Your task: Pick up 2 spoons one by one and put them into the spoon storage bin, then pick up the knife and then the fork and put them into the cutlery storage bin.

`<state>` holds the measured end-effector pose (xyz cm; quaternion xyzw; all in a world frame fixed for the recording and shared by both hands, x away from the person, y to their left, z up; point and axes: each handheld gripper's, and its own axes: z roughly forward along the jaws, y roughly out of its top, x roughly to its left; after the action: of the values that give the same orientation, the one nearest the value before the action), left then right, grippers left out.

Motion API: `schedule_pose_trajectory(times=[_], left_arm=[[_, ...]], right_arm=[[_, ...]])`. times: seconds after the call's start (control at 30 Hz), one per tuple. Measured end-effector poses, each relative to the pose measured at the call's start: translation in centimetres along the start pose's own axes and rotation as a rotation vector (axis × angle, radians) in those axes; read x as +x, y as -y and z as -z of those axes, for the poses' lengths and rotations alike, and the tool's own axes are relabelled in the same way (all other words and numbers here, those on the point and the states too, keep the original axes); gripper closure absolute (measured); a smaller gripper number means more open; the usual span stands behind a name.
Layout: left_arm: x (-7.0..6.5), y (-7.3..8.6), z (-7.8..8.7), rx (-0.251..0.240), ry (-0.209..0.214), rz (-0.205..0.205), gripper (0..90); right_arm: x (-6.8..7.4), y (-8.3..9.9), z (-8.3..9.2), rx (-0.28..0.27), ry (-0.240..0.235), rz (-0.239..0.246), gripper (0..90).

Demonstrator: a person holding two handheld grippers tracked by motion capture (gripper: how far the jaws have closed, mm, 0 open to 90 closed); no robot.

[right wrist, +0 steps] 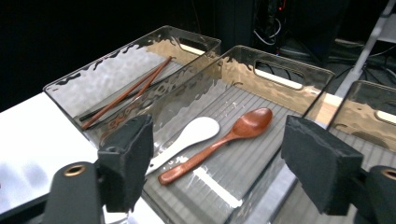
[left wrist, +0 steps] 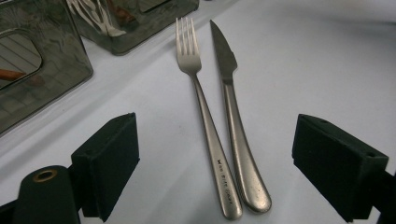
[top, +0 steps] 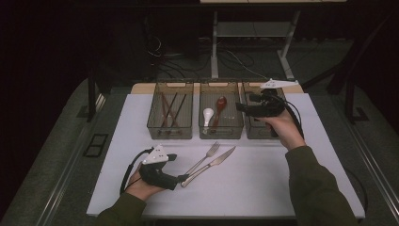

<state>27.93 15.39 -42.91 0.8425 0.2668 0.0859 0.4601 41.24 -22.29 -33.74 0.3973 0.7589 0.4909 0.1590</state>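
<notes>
Left gripper (top: 184, 177) low, jaws apart; right gripper (top: 241, 108) raised, jaws apart.

Dim room, lit tabletop, glare on bins (right wrist: 196, 88)

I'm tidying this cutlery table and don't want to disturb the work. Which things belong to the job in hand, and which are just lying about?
In the job:
fork
knife
left hand-held gripper
three bins

Lying about:
floor cables
desk legs
</notes>
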Motion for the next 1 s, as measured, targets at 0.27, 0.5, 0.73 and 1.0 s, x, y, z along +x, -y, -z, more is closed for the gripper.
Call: schedule_pose_trajectory(times=[0.27, 0.5, 0.73, 1.0], left_arm=[[0.1, 0.0, -0.1, 0.002, -0.010, 0.002, 14.4], [0.2, 0.0, -0.1, 0.010, -0.013, -0.006, 14.4], [0.1, 0.0, -0.1, 0.007, -0.020, 0.005, 14.4], [0.1, 0.0, 0.1, 0.009, -0.029, 0.000, 14.4]], right_arm=[[0.9, 1.9, 2.6, -0.033, 0.002, 0.043, 19.5], [1.7, 5.1, 4.0, -0.008, -0.028, 0.044, 19.2], [1.9, 8.9, 4.8, 0.012, -0.045, 0.041, 18.6], [2.1, 12.0, 6.1, 0.038, -0.041, 0.046, 17.7]])
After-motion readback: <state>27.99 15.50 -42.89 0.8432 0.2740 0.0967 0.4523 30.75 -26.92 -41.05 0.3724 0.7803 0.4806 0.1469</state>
